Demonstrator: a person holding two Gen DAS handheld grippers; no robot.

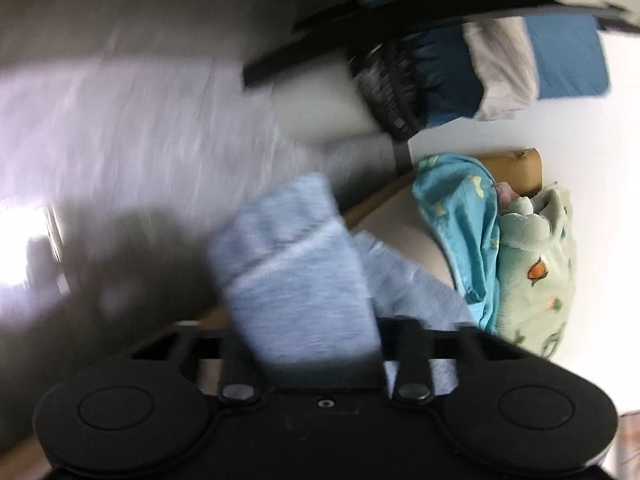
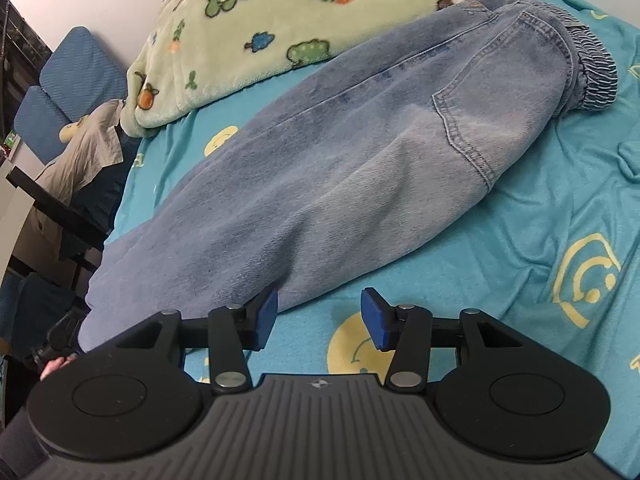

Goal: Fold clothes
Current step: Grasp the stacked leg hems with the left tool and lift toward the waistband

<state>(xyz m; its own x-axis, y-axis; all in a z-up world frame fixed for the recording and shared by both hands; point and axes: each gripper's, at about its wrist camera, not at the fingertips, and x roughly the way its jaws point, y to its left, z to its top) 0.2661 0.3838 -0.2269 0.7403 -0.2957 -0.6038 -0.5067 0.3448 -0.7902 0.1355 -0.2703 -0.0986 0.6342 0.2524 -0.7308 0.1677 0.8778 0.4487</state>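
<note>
A pair of light blue jeans lies folded lengthwise on the turquoise bed sheet, waistband at the far right, leg ends at the near left over the bed edge. My right gripper is open and empty, just in front of the jeans' near edge, its left pad touching the denim. In the blurred left wrist view the left gripper is shut on the jeans' leg end, held off the bed edge; its fingertips are hidden by the cloth.
A green fleece blanket with animal prints lies bunched at the far side of the bed. Left of the bed stand a black shelf frame, a beige garment and blue cushions. Pale floor lies beside the bed.
</note>
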